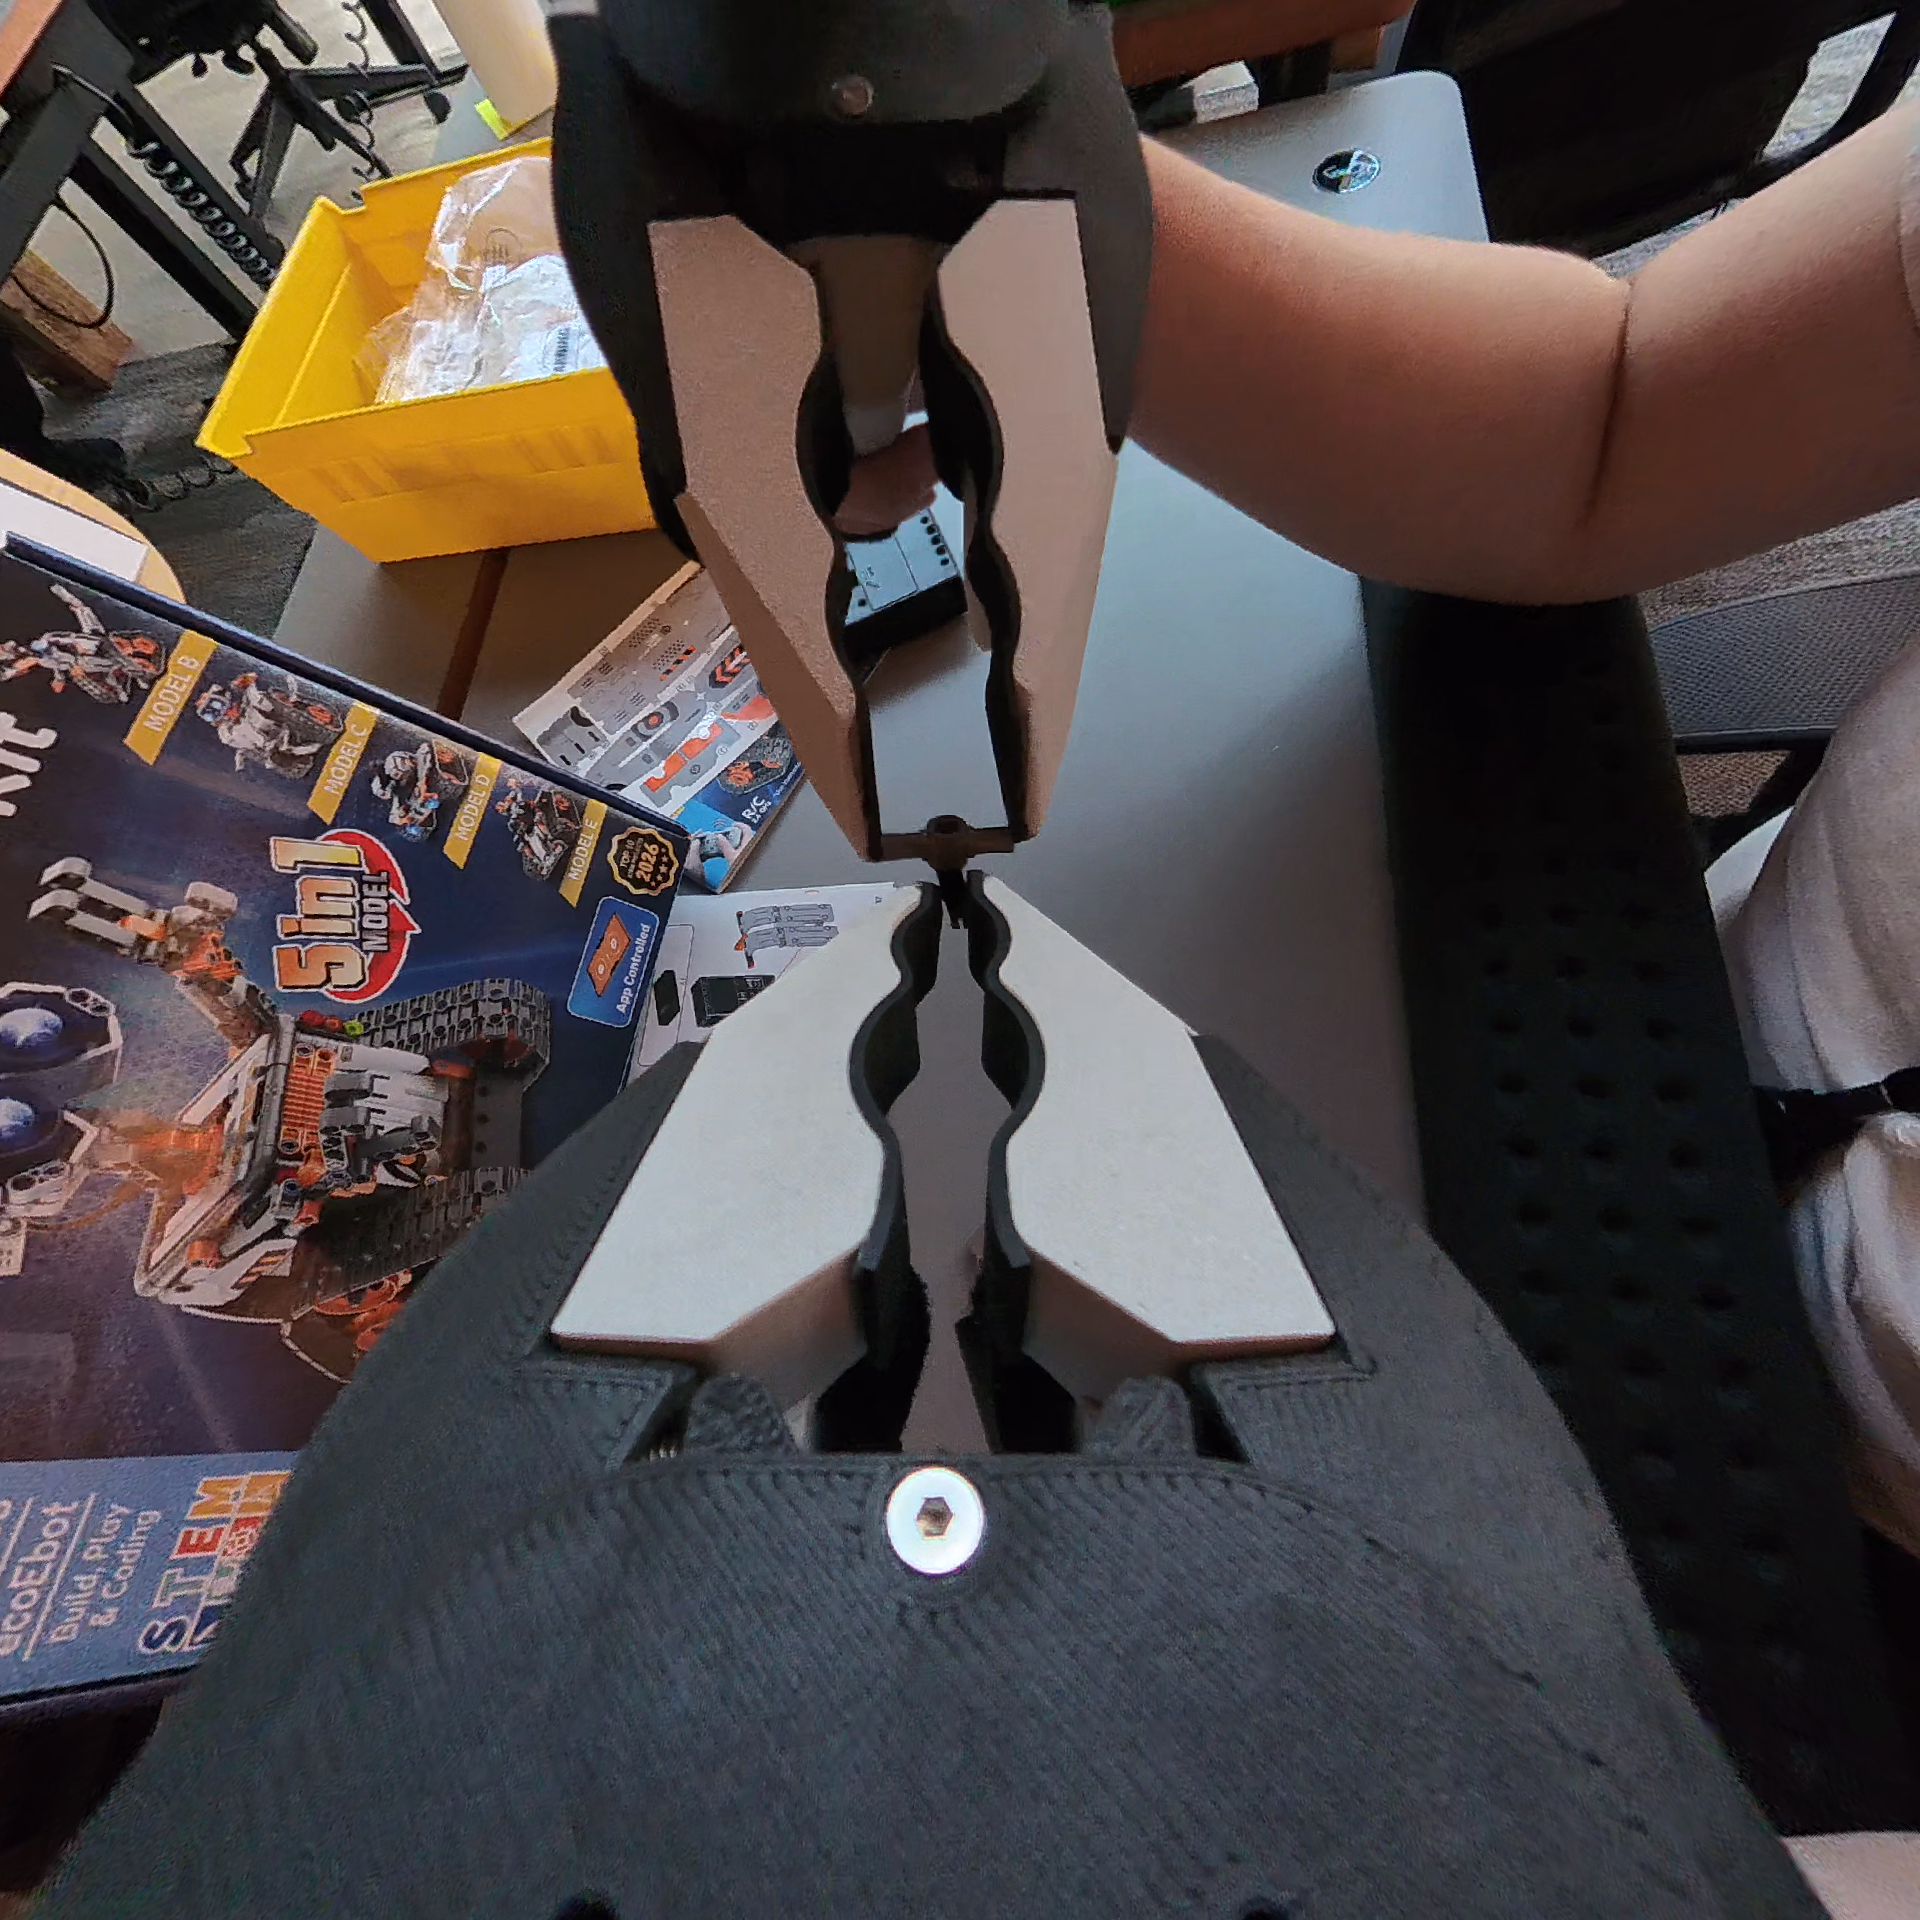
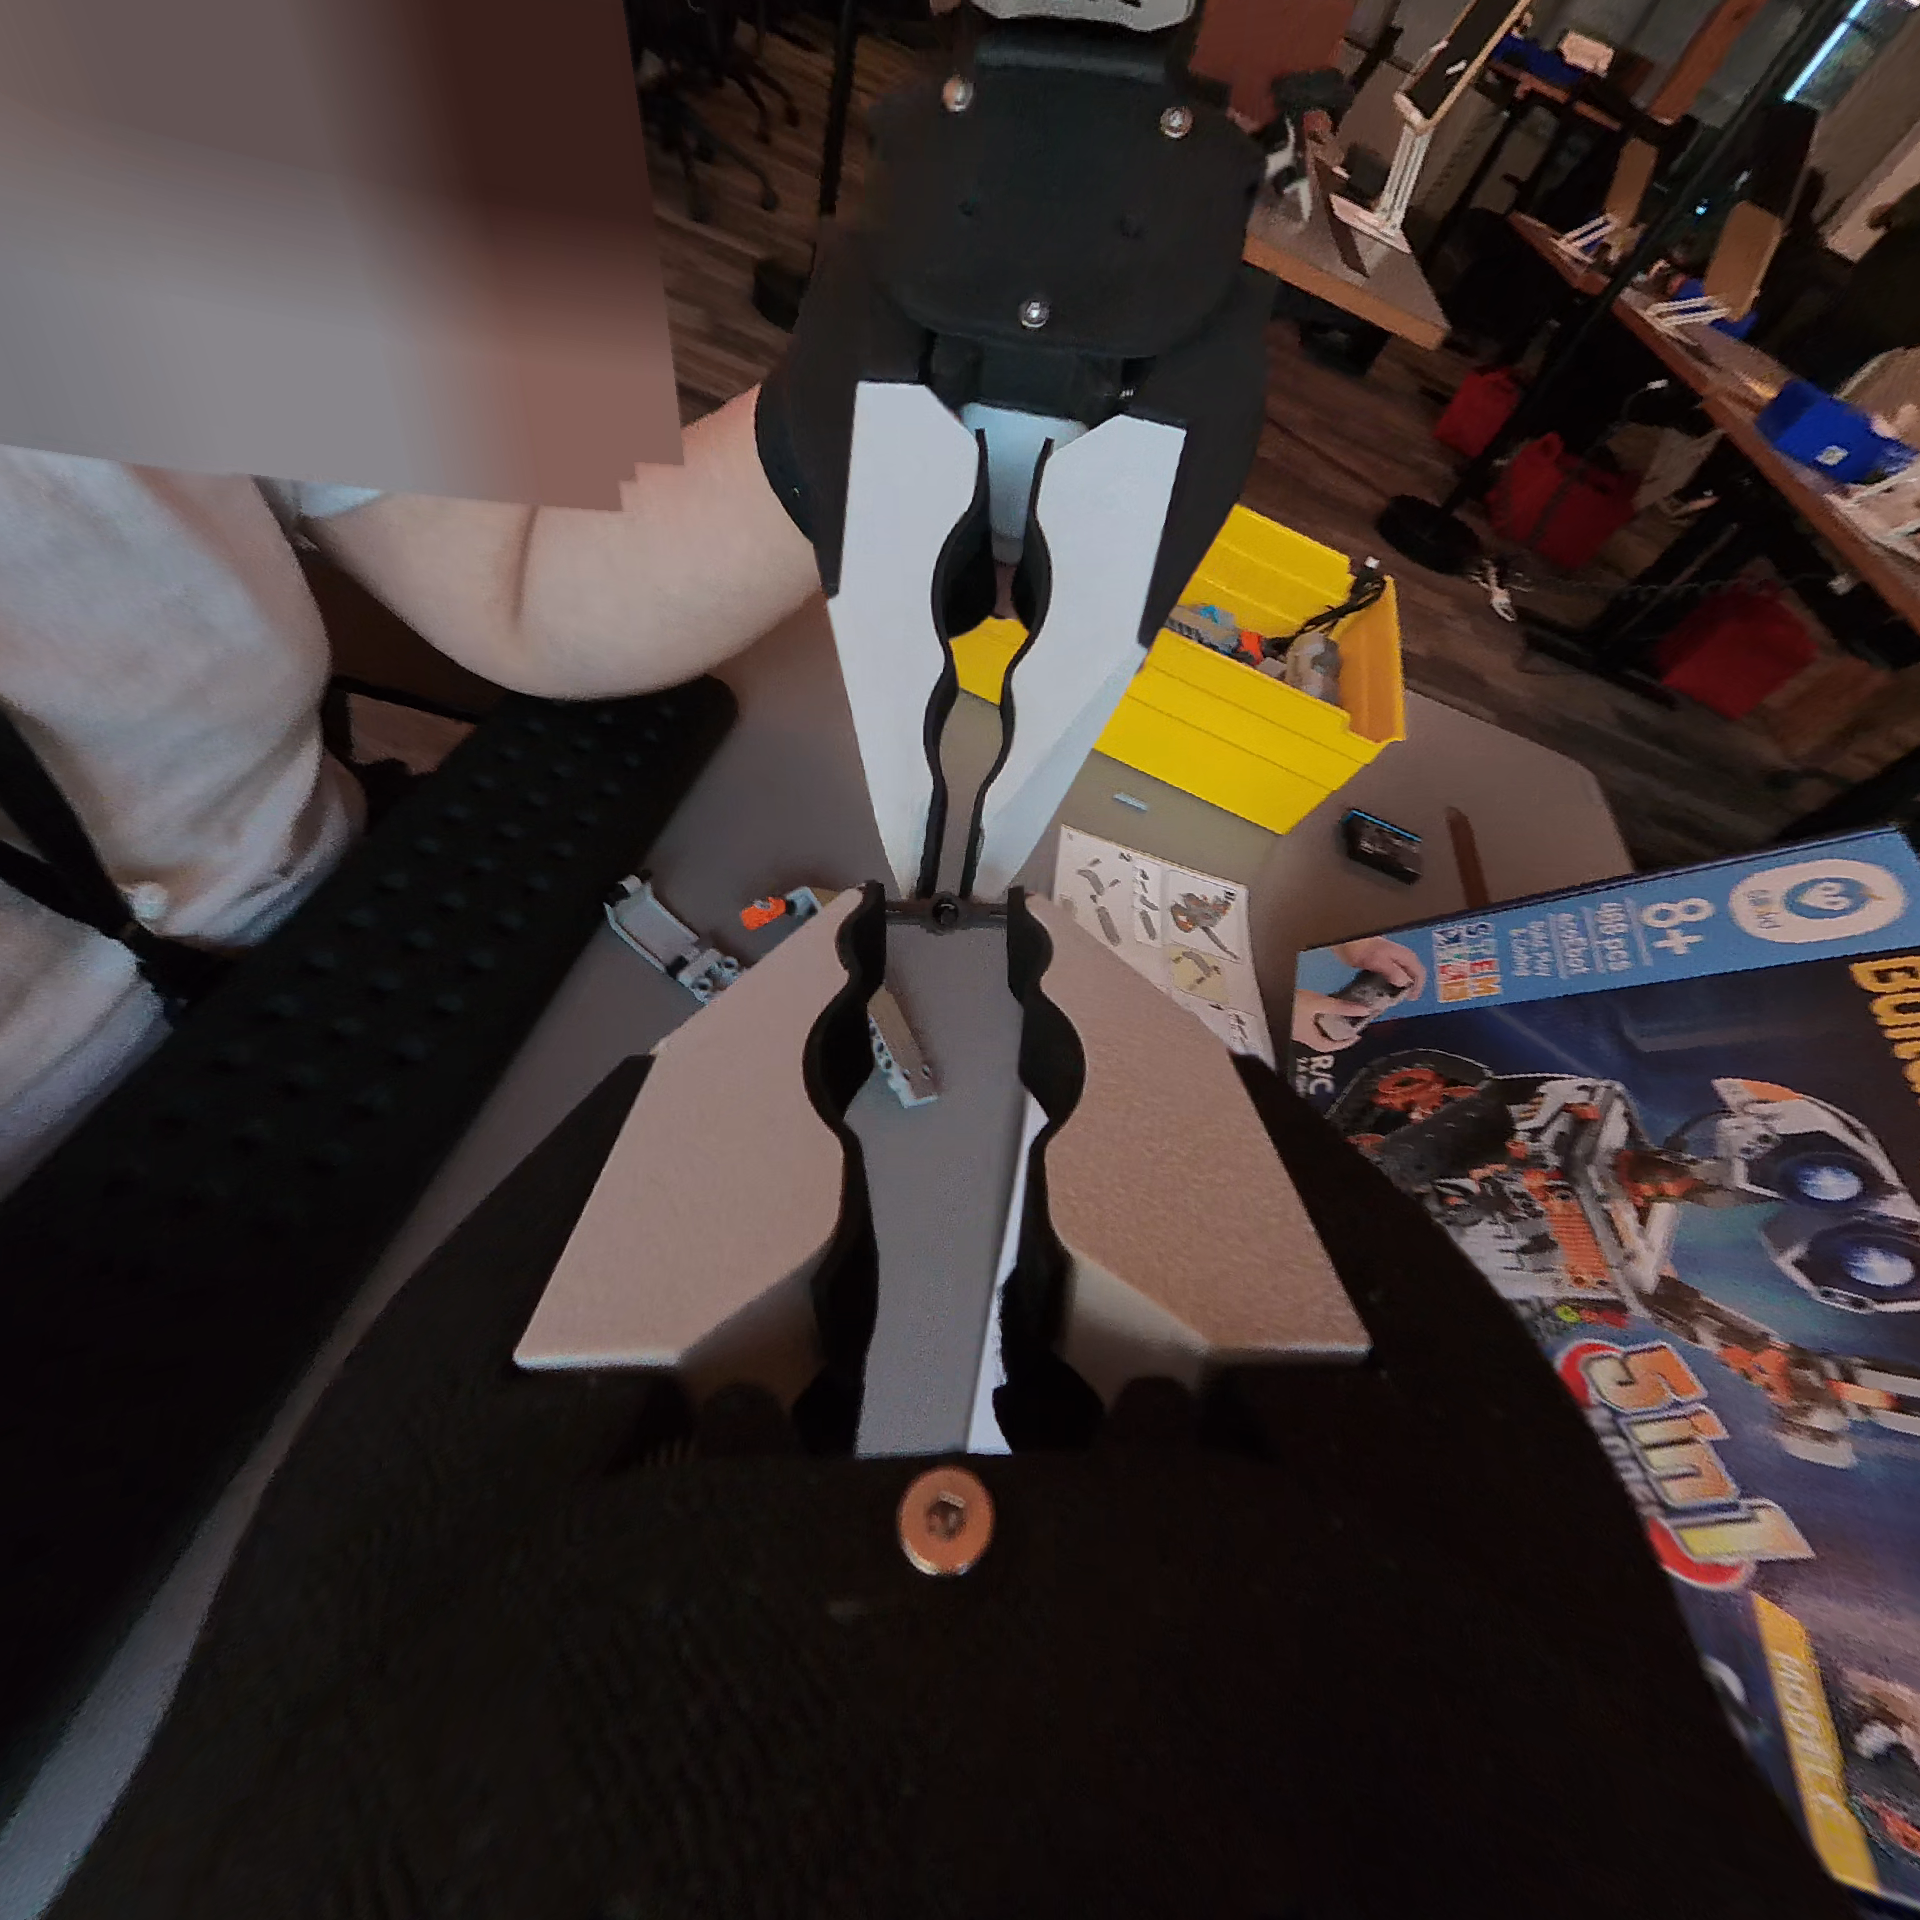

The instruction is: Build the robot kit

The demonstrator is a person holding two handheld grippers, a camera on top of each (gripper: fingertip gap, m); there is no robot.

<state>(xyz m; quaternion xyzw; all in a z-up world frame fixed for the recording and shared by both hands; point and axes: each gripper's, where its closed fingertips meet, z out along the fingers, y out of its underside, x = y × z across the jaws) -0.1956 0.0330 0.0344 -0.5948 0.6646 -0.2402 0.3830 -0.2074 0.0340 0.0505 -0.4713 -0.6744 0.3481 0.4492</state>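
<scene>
Left wrist view: the left gripper [image 1: 954,902] is narrowed onto a small black pin [image 1: 952,900], which is seated under a thin black cross-piece [image 1: 948,831] held by its ends in the right gripper [image 1: 948,837], above the grey surface [image 1: 1195,727]. If the two are pulled off-axis, the pin may snap free and drop toward the kit box [image 1: 312,1039].

Right wrist view: the right gripper [image 2: 943,912] is seen clamped on the cross-piece [image 2: 943,914], the left gripper [image 2: 948,885] meeting it tip to tip. A slip would likely send parts down among the grey bricks [image 2: 904,1049].
</scene>
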